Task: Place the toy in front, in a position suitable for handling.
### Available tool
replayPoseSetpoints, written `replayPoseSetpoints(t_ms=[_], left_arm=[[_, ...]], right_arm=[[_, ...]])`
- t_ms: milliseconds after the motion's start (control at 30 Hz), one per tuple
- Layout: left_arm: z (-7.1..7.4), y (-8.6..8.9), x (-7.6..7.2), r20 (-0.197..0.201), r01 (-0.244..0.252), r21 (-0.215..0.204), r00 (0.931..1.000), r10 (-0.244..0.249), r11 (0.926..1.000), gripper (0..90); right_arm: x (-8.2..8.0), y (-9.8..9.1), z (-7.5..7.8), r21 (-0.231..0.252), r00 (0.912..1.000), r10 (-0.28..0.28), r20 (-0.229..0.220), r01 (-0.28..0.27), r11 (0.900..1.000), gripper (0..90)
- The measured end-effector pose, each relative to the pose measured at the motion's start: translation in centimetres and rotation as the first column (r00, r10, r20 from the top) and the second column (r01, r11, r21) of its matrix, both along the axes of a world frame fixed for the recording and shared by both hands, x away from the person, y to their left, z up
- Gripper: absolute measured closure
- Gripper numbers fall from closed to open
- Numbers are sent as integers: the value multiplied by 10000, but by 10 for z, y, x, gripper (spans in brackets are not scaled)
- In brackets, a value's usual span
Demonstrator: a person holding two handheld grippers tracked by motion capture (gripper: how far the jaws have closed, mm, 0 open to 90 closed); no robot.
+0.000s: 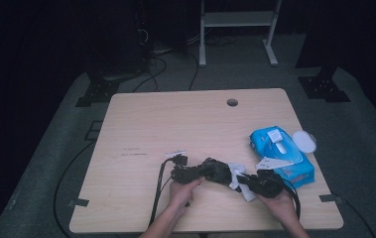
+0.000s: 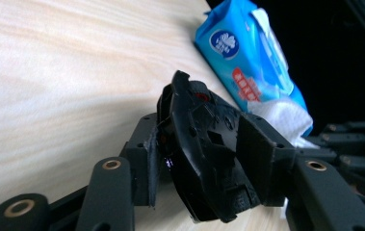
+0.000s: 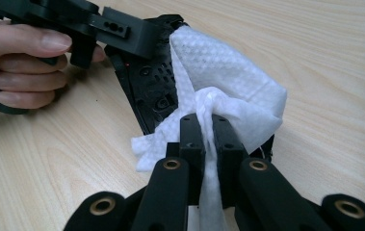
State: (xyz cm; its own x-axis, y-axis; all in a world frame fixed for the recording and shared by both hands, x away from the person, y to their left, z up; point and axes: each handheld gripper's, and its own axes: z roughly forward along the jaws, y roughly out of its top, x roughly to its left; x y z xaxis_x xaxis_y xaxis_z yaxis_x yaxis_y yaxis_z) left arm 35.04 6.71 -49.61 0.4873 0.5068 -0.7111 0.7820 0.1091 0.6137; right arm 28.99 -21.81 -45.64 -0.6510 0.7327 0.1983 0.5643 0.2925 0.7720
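Above the pale wooden worktop (image 1: 141,129), the left gripper (image 2: 204,159) has its fingers clamped on a black plastic computer mouse (image 2: 204,144); the right gripper (image 3: 208,139) pinches a white textured wipe (image 3: 228,82) against the mouse's underside.

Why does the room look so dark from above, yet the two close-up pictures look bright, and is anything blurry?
High view: dim and bluish, floor nearly black, the table alone lit. Left gripper view: bright wood, a soft shadow beside the black device, the blue wipes pack slightly soft, black beyond it. Right gripper view: evenly lit, the white wipe sharp, the near jaws somewhat blurred.
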Motion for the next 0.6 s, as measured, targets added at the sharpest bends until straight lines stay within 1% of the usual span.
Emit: replayPoseSetpoints(t_ms=[33, 100, 133, 167, 200, 300, 433, 467, 567, 600], left_arm=[[1, -1, 0, 50, -27, -68, 10000, 27, 10000, 538], [5, -2, 0, 271, -30, -249, 9996, 36, 9997, 566], [7, -2, 0, 394, 24, -259, 9992, -13, 9997, 581], [11, -3, -1, 652, 81, -312, 9979, -61, 9995, 591], [14, -4, -2, 800, 169, -404, 9967, -136, 9990, 607], [21, -5, -6, 1229, 317, -492, 9921, -255, 9983, 638], [27, -5, -10, 1490, 487, -647, 9881, -386, 9967, 679], [29, -5, -12, 1605, 548, -577, 9860, -449, 9968, 688], [33, -6, -14, 1840, 758, -425, 9807, -668, 9962, 695], [35, -7, -15, 1901, 820, -409, 9791, -728, 9958, 699]], right_arm=[[0, 0, 0, 48, 10000, -17, -17, 17, 10000, 851], [0, -1, 1, 125, 10000, -20, -7, 20, 9999, 851], [0, -1, 1, 172, 10000, -35, -4, 35, 9998, 852], [0, -2, 1, 217, 10000, -44, 11, 44, 9998, 851], [-1, -2, 2, 317, 10000, -27, 22, 26, 9995, 851], [-4, -4, 4, 475, 9999, 55, 109, -60, 9989, 850], [-5, -6, 5, 848, 9998, 73, 196, -90, 9964, 848], [-6, -5, 5, 1001, 9997, 122, 219, -143, 9949, 848], [-7, -3, 8, 1054, 9992, 172, 366, -210, 9942, 847], [-8, -1, 8, 1171, 9991, 196, 379, -239, 9928, 847]])
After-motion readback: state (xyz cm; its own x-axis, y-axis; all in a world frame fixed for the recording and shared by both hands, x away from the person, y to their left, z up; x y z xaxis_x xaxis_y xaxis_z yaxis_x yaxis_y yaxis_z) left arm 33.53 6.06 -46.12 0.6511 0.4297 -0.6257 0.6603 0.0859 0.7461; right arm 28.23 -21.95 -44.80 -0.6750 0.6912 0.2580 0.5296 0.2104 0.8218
